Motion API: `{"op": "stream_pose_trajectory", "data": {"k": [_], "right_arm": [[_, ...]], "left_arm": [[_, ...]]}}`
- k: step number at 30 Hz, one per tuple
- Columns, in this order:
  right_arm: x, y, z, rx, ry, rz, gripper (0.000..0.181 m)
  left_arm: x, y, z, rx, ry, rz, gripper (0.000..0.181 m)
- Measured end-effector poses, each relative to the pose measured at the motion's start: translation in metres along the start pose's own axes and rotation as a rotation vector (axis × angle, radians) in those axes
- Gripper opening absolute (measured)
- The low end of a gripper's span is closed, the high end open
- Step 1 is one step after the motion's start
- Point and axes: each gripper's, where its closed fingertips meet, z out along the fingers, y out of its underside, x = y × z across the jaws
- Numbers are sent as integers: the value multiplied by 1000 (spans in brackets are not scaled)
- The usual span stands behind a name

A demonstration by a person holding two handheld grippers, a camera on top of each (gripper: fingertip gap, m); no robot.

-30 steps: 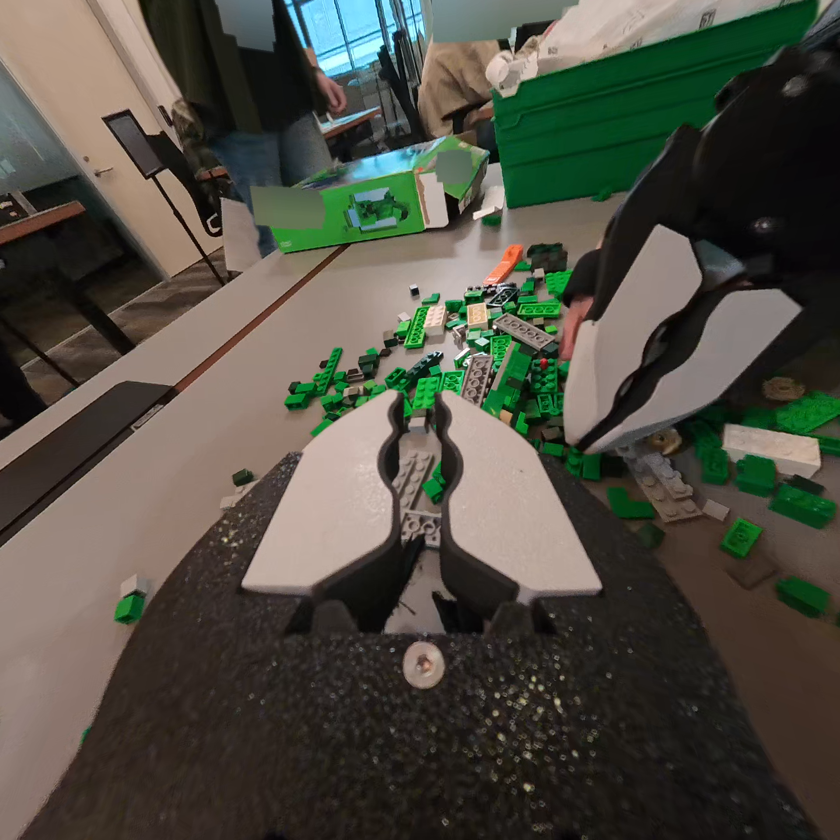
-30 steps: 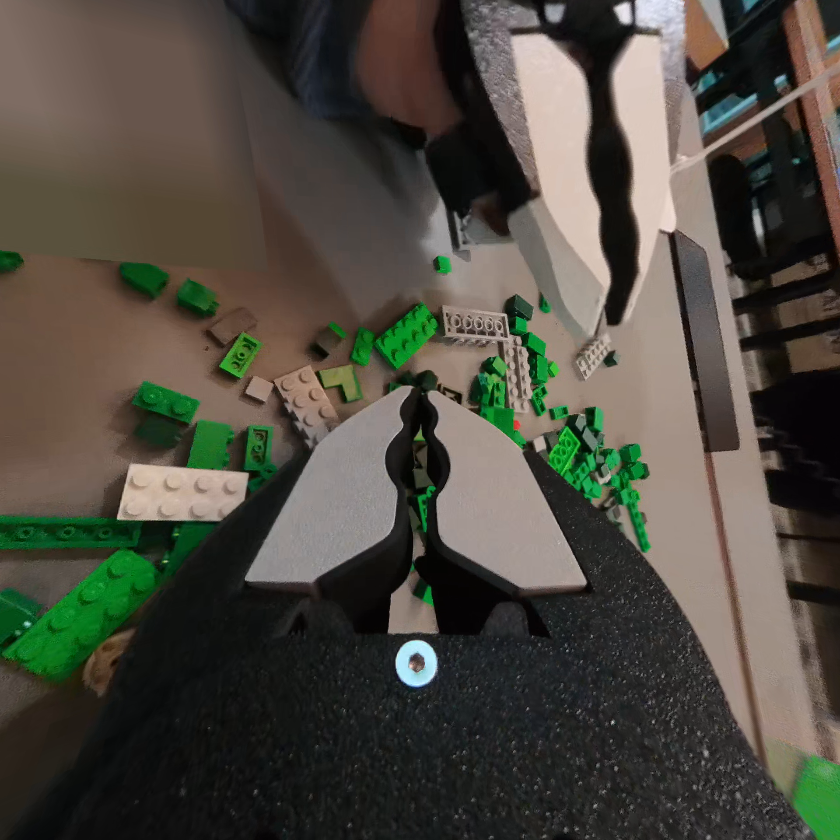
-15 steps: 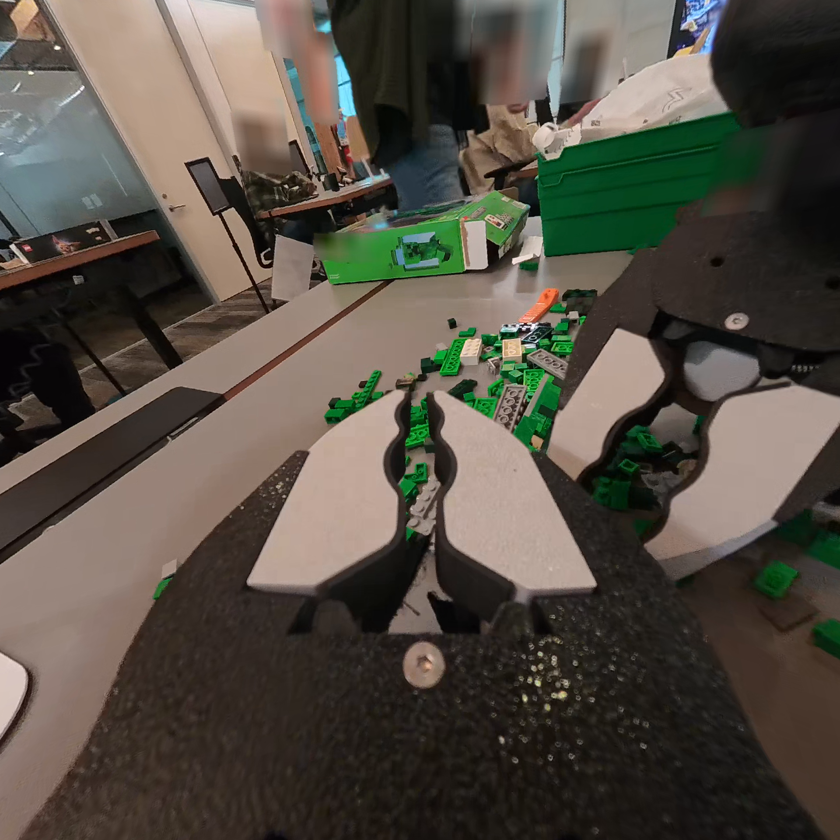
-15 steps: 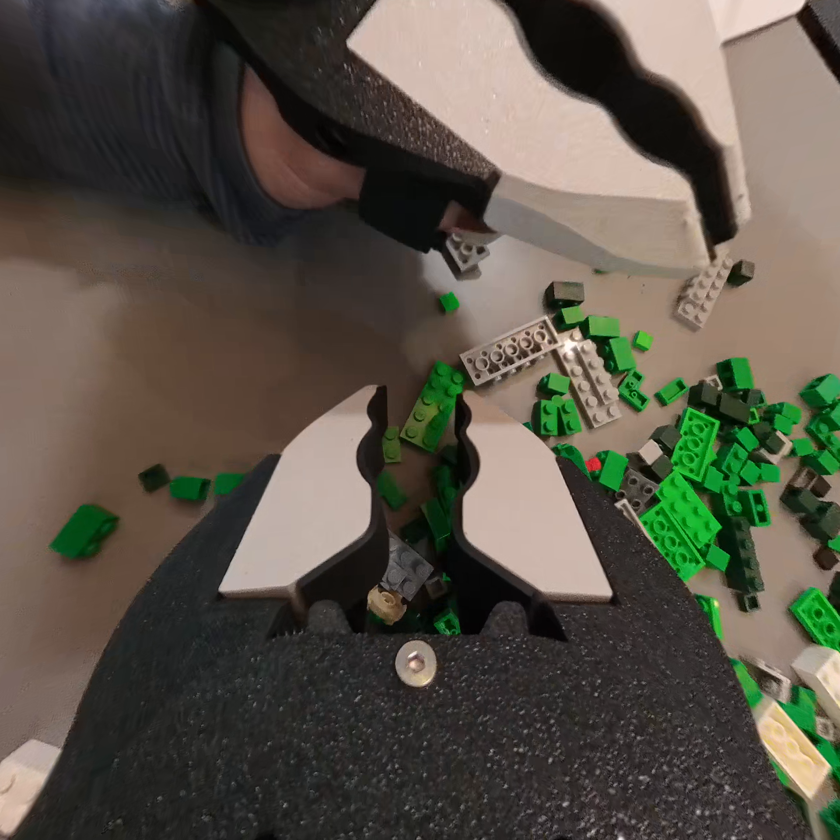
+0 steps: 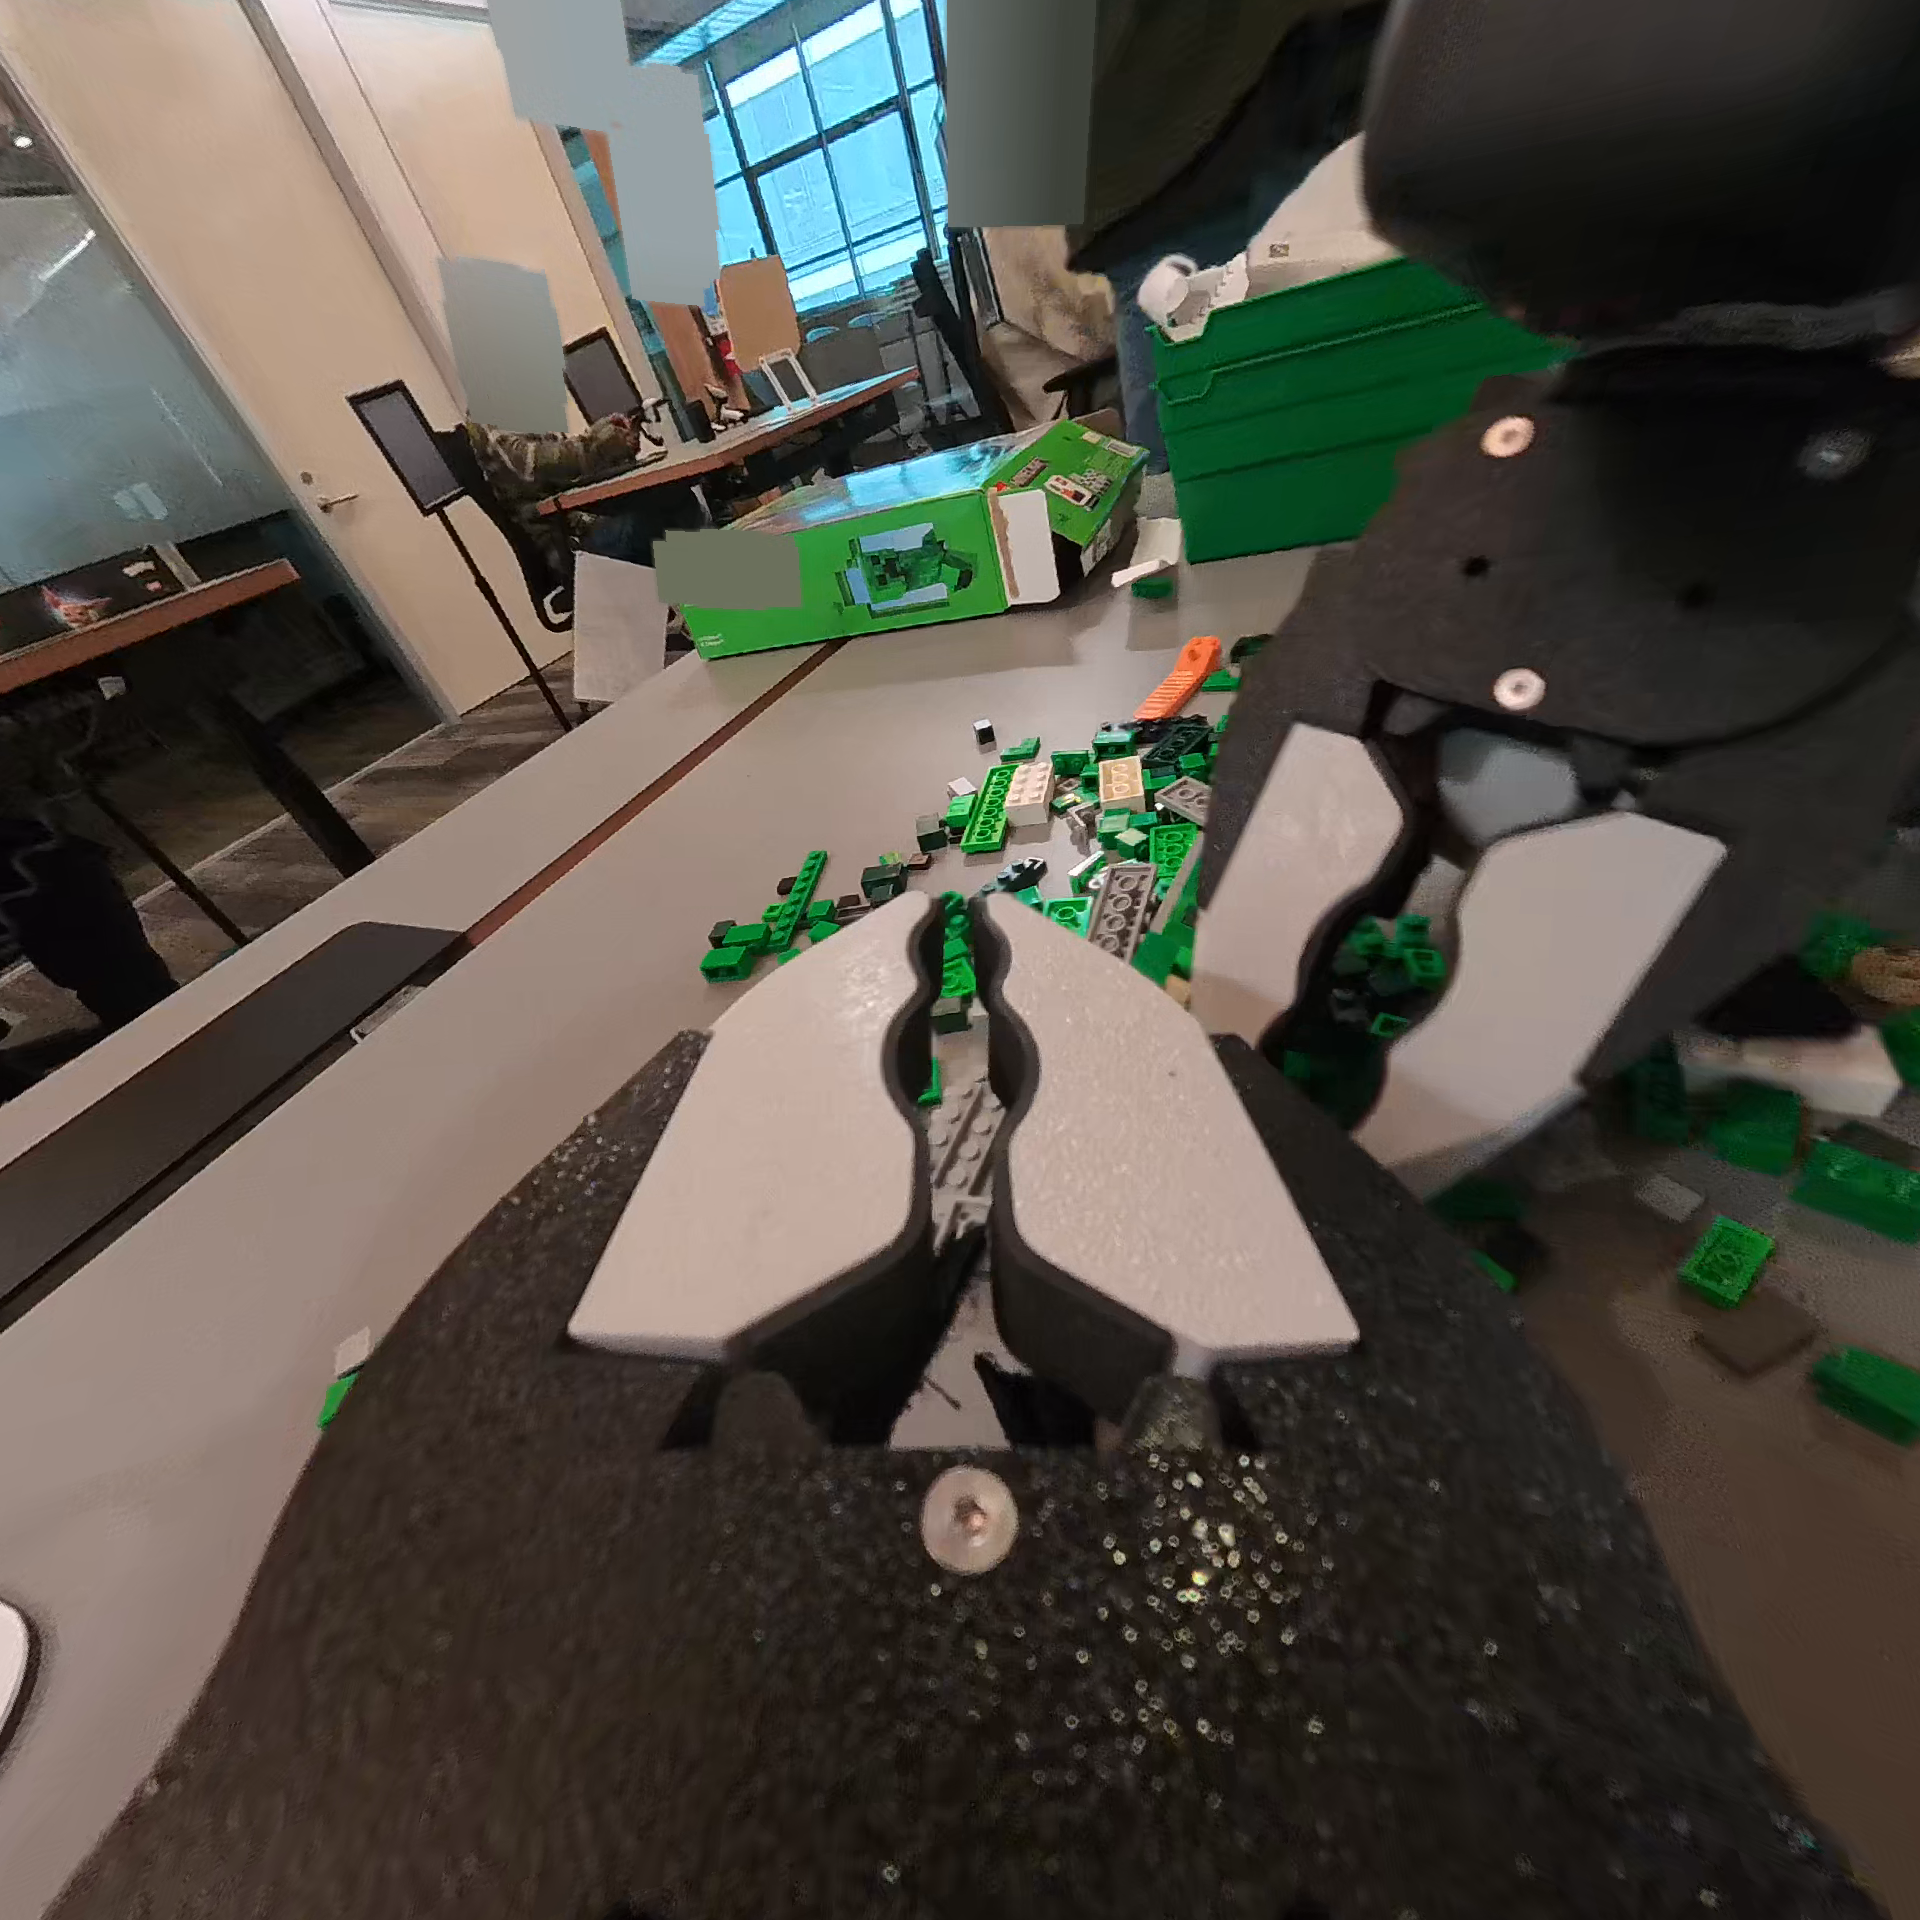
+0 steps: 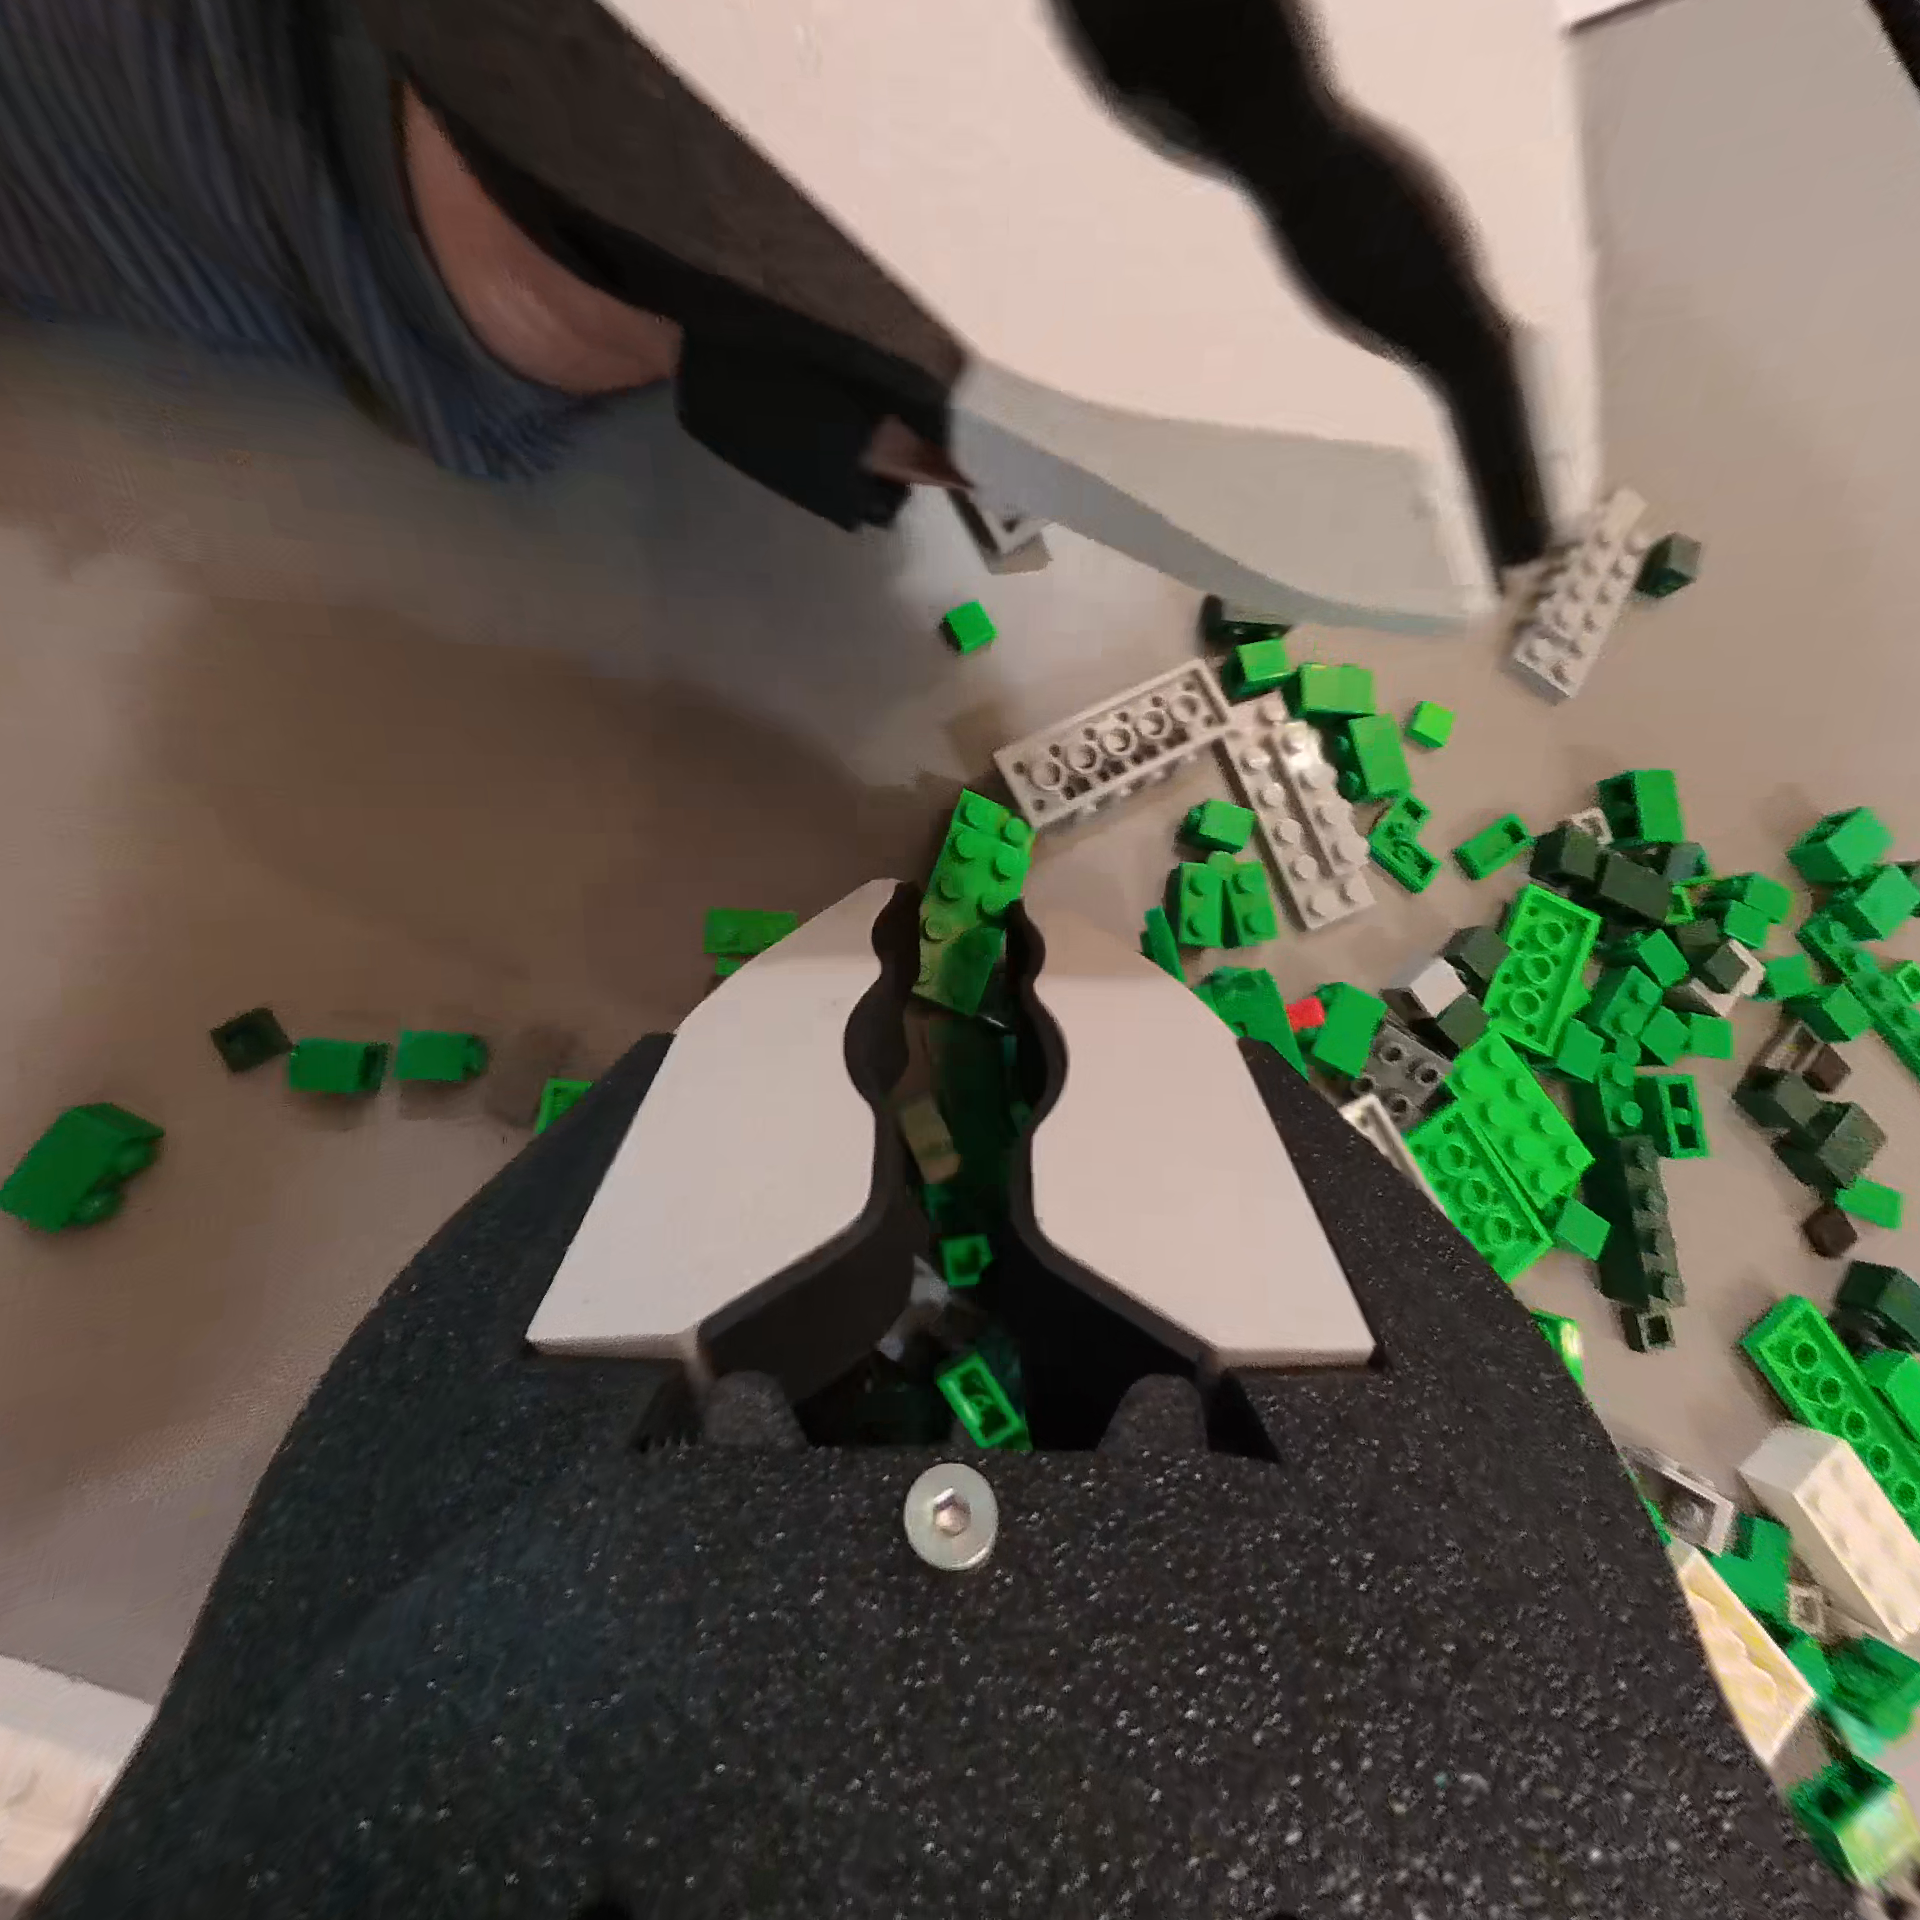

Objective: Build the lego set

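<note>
Loose green, grey and white Lego pieces (image 6: 1538, 1101) lie spread over the grey table (image 5: 520, 935). My right gripper (image 6: 966, 902) points down into the pile, and its jaws press the sides of a bright green plate (image 6: 977, 847) that rests on the table. It also shows in the left wrist view (image 5: 1330, 1091). My left gripper (image 5: 961, 912) has its jaws nearly together. A small grey plate (image 5: 966, 1138) shows through its gap, lying on the table beneath. In the right wrist view the left gripper (image 6: 1517, 561) hovers by that grey plate (image 6: 1574, 608).
A green Lego box (image 5: 894, 571) and a green crate (image 5: 1299, 436) stand at the table's far end, with an orange brick separator (image 5: 1179, 681) nearby. Two long grey plates (image 6: 1122, 743) lie past the right gripper. People stand behind the table. A sleeve (image 6: 208, 208) holds the left gripper. The tips of one gripper are about 9 centimeters away from the tips of the other.
The right gripper swung over the pile and its jaws narrowed from wide open onto the green plate. The left gripper's jaws closed further and it tilted up slightly.
</note>
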Motion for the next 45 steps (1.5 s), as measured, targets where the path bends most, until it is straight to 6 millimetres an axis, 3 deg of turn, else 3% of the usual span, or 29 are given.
{"op": "stream_pose_trajectory", "data": {"k": [3, 5, 8, 11, 13, 16, 20, 23, 27, 32, 35, 45], "right_arm": [[11, -5, -19, 153, -75, 97, 16], [17, -7, -34, 253, -148, 177, 15], [26, -8, -53, 376, -256, 293, 16], [23, -14, -63, 452, -351, 349, 15], [18, -15, -62, 446, -381, 341, 15], [11, -14, -57, 408, -388, 307, 15], [19, -15, -60, 430, -312, 282, 15], [27, -18, -68, 456, -196, 166, 20], [38, -2, -61, 259, 113, -172, 34], [43, 6, -50, 2, 431, -602, 21], [45, 9, -47, -66, 488, -687, 13], [52, 18, -47, -243, 598, -909, 11]], "left_arm": [[7, 2, 2, -12, 32, 45, 0], [23, 3, 4, -13, 103, 142, 1], [50, 5, 8, -3, 196, 292, 22], [55, 17, 14, -78, 172, 394, 39], [46, 21, 17, -124, 85, 467, 36], [46, 14, 15, -93, 35, 567, 13], [41, 17, 13, -144, -2, 615, 4], [38, 16, 14, -159, 17, 504, 3], [34, 22, 14, -204, 61, 361, 2], [41, 34, 15, -277, 129, 313, 2], [45, 36, 16, -292, 138, 344, 2], [44, 46, 17, -356, 137, 420, 2]]}}
